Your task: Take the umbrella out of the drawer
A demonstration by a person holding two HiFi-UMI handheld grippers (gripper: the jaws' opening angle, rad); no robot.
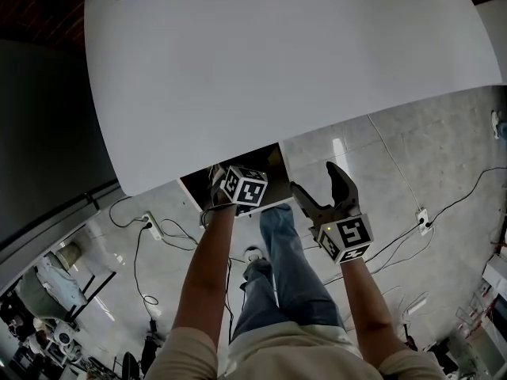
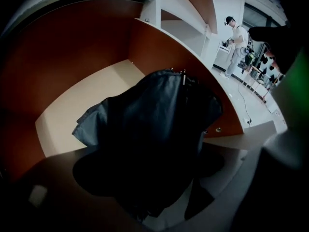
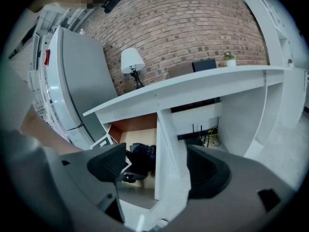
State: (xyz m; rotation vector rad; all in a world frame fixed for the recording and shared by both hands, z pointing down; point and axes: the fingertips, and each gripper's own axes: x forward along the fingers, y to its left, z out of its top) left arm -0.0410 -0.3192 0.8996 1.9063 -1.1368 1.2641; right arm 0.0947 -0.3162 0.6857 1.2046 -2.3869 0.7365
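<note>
Inside wooden drawer (image 2: 72, 105), black umbrella (image 2: 154, 129), folded, crumpled

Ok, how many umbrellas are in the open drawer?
1: a dark folded umbrella lying on the pale floor of the open drawer. Its bulk could hide another beneath it.

Dark shadow round the umbrella (image 2: 154, 124) hides whether the left gripper (image 1: 218, 182) presses on it.
</note>
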